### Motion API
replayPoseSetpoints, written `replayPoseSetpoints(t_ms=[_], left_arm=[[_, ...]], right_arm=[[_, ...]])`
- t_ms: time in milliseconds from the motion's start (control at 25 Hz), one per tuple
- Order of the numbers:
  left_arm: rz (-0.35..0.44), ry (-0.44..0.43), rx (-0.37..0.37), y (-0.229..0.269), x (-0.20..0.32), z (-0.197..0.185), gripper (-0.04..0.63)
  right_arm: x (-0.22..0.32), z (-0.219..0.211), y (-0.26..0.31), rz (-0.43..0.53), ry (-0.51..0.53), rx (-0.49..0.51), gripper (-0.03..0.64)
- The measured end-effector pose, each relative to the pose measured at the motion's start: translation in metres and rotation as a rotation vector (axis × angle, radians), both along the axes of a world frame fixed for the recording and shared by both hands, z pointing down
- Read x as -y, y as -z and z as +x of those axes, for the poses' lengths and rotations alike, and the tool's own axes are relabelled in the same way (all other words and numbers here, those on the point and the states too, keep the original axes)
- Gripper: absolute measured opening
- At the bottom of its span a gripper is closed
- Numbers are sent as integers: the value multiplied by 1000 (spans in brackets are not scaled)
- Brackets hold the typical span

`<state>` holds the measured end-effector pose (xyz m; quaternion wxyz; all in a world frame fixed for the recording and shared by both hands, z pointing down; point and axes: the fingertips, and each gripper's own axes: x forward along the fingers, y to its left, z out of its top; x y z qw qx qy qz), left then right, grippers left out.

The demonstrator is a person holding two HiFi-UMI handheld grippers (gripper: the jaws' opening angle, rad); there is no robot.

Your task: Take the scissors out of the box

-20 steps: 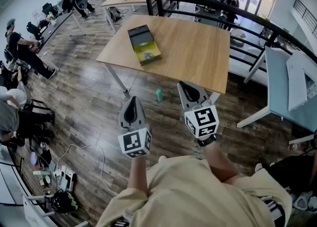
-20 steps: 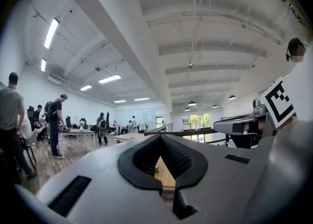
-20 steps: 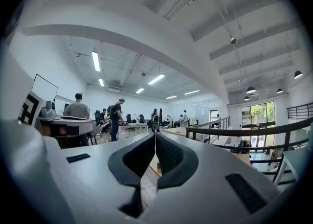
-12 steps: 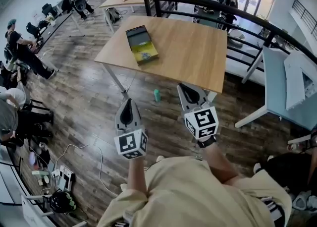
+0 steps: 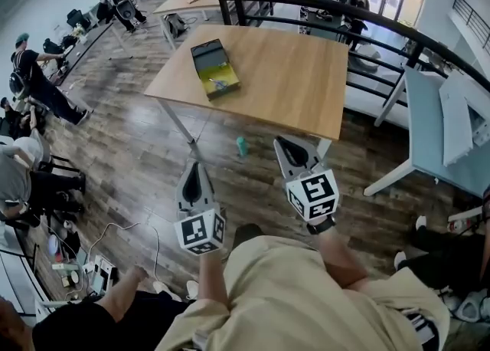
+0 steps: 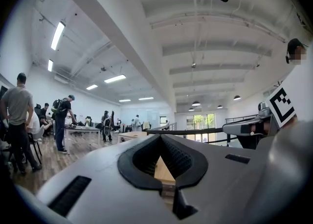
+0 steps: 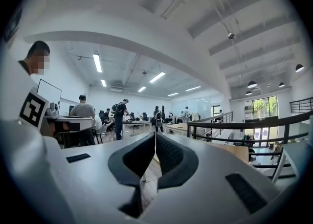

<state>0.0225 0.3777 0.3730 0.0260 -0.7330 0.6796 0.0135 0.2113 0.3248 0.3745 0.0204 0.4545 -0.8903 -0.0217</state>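
The box [image 5: 213,70], dark at one end and yellow-green at the other, lies on the left part of a wooden table [image 5: 291,81] ahead of me. No scissors can be made out from here. Both grippers are held level over the floor, short of the table's near edge. My left gripper [image 5: 192,165] is shut with nothing in it; its tips meet in the left gripper view [image 6: 160,137]. My right gripper [image 5: 282,142] is also shut and empty, its pads touching in the right gripper view [image 7: 155,134].
A small teal bottle [image 5: 243,145] stands on the wood floor by a table leg. A black railing [image 5: 383,24] runs behind the table and a pale blue table [image 5: 440,139] stands at the right. People sit at the left [image 5: 31,81]; cables [image 5: 115,231] lie lower left.
Both grippers have slid down a little in the head view and the table and box have drifted up. A person in dark clothes has come into the lower left corner.
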Motion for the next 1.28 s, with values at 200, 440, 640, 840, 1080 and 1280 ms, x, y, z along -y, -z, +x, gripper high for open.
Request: replayPoseSetpoints(t_ms=[200, 440, 640, 840, 1080, 1280], left_arm=[[4, -15, -3, -11, 16, 3, 11], [9, -48, -27, -23, 70, -5, 11], [20, -73, -50, -18, 144, -24, 11], [14, -84, -93, -16, 222, -53, 11], [0, -125, -87, -14, 300, -92, 11], [-1, -134, -78, -14, 364, -136, 11]], right_arm=[[15, -7, -21, -42, 30, -9, 15], [58, -26, -42, -70, 34, -27, 15], [128, -50, -37, -74, 30, -52, 15], [201, -94, -28, -74, 69, -105, 15], [285, -157, -29, -98, 88, -116, 15], [353, -213, -31, -100, 108, -117, 15]])
